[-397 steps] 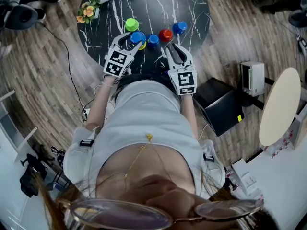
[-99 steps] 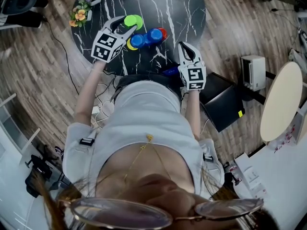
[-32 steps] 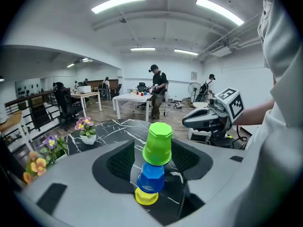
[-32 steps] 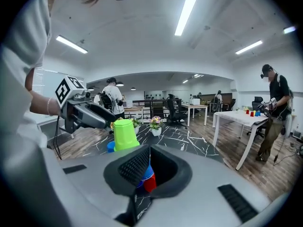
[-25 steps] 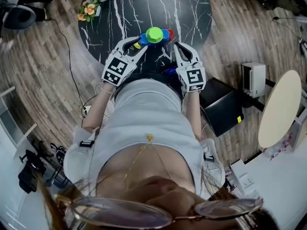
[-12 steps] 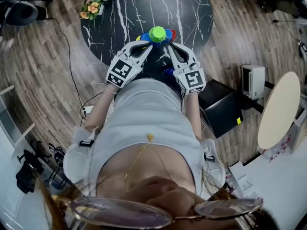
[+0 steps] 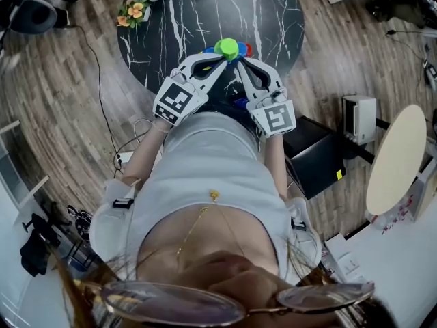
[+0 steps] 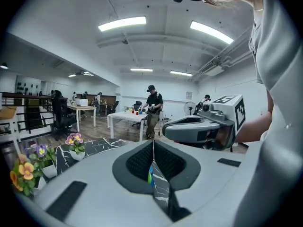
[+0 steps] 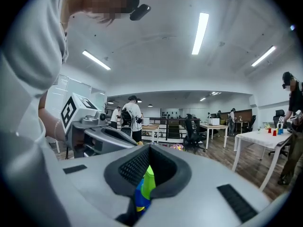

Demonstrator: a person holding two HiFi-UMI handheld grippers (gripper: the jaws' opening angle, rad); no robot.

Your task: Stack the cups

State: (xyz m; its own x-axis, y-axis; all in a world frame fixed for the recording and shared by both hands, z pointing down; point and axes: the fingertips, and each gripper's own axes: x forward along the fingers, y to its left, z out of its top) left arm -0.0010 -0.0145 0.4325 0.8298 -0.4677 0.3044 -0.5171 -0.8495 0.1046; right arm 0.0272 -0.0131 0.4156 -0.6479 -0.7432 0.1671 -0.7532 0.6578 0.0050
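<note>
- Cups sit gathered in one stack near the person's edge of the round black marble table; in the earliest frame they stood apart in a loose row
- A second ago the left gripper had its jaws spread beside the stack; they now meet with nothing between them, and only a thin sliver of green and blue shows past the slit
- The right gripper has its jaws together, as it did a second ago; in the right gripper view the stack shows through the gap under the pads, and whether the pads touch it cannot be told
- Both grippers lean in on the stack from either side, their tips nearer each other than a second ago
- Count: two grippers, each with one marker cube
- One green cup is on top
- One red cup peeps out at the stack's right
- Blue cups show on both sides of the green one, though their number cannot be told
- Three bunches of flowers stand on the table in the left gripper view
</note>
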